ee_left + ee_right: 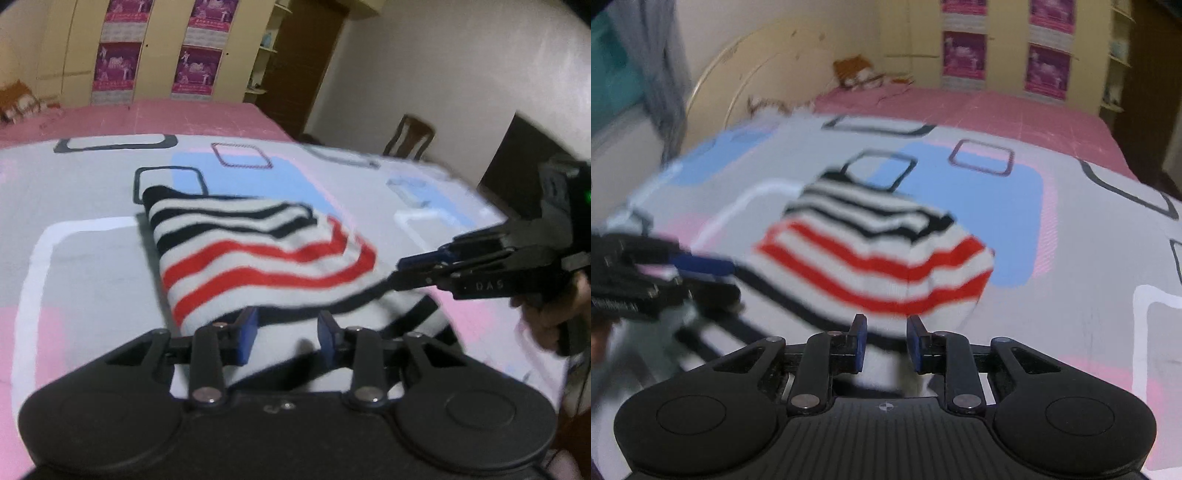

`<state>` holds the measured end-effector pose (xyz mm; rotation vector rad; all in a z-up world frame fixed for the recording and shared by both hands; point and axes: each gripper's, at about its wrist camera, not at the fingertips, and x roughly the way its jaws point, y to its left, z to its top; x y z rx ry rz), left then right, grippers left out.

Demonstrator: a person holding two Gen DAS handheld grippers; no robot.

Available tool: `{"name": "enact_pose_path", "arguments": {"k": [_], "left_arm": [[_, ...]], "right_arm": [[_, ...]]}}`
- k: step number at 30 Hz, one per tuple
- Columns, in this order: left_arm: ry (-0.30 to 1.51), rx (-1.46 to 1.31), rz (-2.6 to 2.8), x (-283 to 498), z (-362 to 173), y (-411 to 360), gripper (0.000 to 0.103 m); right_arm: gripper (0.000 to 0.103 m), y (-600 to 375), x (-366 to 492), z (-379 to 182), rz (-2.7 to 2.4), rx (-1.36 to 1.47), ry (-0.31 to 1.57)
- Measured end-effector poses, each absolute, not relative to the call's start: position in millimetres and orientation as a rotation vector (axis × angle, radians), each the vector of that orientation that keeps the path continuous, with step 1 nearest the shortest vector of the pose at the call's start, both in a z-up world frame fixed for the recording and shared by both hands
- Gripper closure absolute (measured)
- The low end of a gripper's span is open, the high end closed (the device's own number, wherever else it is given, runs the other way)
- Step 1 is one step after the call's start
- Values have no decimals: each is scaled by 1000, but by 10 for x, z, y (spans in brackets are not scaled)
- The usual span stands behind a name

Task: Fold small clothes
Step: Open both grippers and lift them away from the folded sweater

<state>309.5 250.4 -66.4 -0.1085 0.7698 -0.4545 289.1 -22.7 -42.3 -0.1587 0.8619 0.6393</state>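
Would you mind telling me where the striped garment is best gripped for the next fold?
I would grip the striped garment along its near hem, coming in low from the near side. That edge looks lifted off the bedsheet, giving the jaws a loose lip to close on; the far black-striped end lies flat.

Place: a bedroom in a home.
Bed (92, 229): fills the middle, under a grey, pink and blue patterned sheet.
Headboard (746, 74): curved, upper left of the right wrist view.
Wardrobe (155, 51): cream doors with posters, top of frame.
Chair (410, 136): wooden, right of centre.
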Motion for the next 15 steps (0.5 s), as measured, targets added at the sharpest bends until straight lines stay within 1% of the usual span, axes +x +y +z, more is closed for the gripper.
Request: {"name": "enact_pose_path", "arguments": {"k": [2, 4, 7, 9, 11, 13, 15], "left_arm": [[777, -94, -440, 3129, -699, 2448, 70], [779, -64, -424, 3172, -727, 2374, 70], [774, -15, -396, 3099, -654, 2302, 70], [765, -26, -397, 2941, -545, 2333, 74], [780, -27, -375, 2750, -499, 2363, 74], [808, -20, -346, 2568, -531, 2377, 74], [846, -21, -317, 2455, -636, 2379, 74]], "right_arm": [[79, -143, 2893, -640, 558, -266, 904], [79, -189, 2942, -723, 544, -222, 923], [79, -176, 2865, -571, 528, -232, 883], [79, -246, 2700, -387, 552, -215, 829], [79, -321, 2538, -256, 589, -179, 813], [79, -334, 2365, -233, 645, -176, 818], [79, -289, 2232, -326, 669, -213, 840]]}}
